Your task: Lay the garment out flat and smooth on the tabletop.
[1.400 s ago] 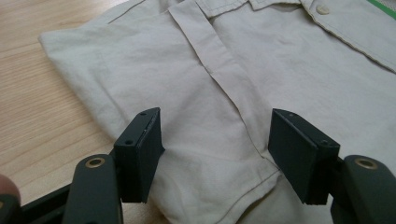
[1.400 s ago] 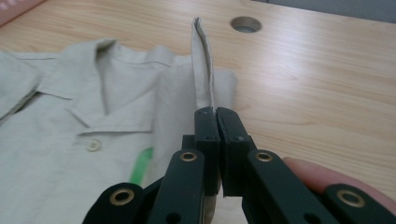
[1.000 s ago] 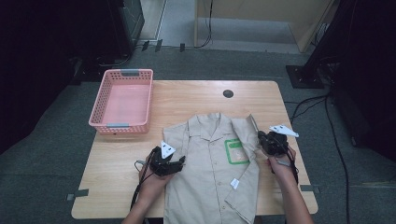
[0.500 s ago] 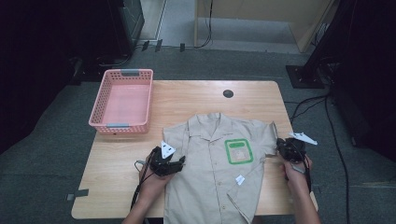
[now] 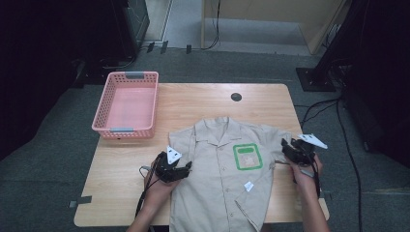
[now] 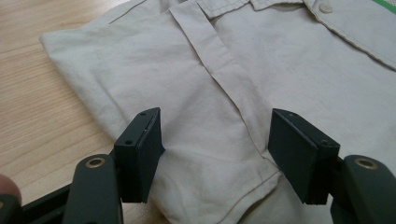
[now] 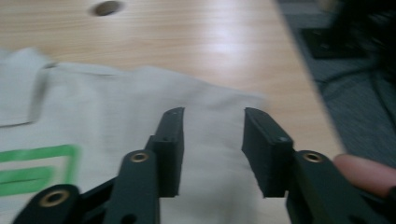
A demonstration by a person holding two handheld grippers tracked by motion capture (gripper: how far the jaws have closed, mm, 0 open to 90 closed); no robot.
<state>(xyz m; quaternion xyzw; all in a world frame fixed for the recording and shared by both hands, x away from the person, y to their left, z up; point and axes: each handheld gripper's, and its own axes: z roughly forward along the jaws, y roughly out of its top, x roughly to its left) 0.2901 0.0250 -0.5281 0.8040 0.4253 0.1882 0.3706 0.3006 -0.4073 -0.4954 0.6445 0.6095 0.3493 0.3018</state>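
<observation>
Shirt (image 5: 227, 174) flat on table (image 5: 203, 99); high view adds pink basket (image 5: 126, 104).

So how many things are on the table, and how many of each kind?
Shirts: 1, the beige short-sleeved shirt with a green patch, lying flat.
Baskets: 1, the pink plastic basket.
Grippers: 2, the left gripper and the right gripper, each at an edge of the shirt.
Total: 4.

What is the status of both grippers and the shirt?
Left gripper open over shirt. Right gripper just opening over sleeve, nothing gripped. Pink basket well clear.
</observation>
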